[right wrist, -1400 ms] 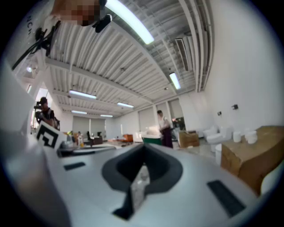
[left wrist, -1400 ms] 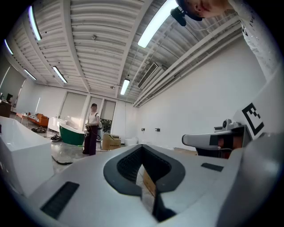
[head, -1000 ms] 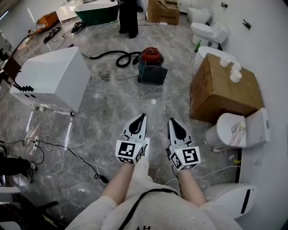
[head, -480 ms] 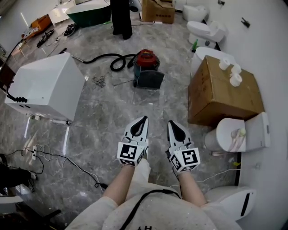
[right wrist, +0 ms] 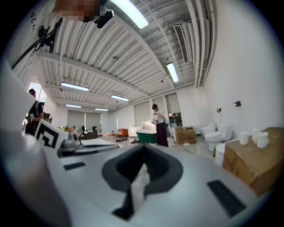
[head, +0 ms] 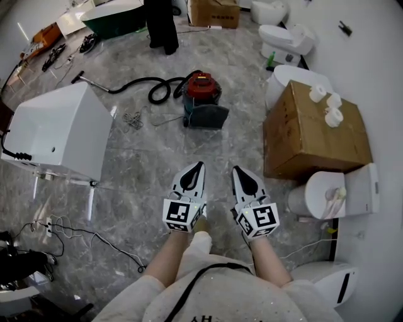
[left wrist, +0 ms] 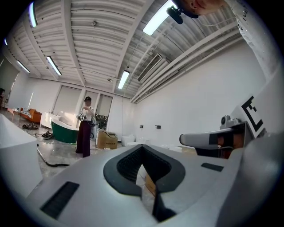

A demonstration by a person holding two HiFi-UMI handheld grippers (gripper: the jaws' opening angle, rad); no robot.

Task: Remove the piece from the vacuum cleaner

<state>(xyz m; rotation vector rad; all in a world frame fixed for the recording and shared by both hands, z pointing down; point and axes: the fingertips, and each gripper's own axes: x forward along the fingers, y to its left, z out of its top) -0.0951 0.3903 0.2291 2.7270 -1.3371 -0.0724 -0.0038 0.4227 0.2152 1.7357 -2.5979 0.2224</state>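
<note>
Vacuum cleaner stands well ahead of left gripper and right gripper, both closed, empty.

Bright, even illumination from ceiling strip lights. The glossy marble floor shows soft reflections. Strong fisheye curvature; dark corners in both gripper views; right gripper view slightly blurred.

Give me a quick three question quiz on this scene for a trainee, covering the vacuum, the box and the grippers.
1. True or false: the left gripper touches the red vacuum cleaner.
2. What sits on the cardboard box? A) white rolls B) a hose C) a bucket
3. Fill in: the jaws of the left and the right gripper are ____.
Key: 1 false; 2 A; 3 shut.
</note>
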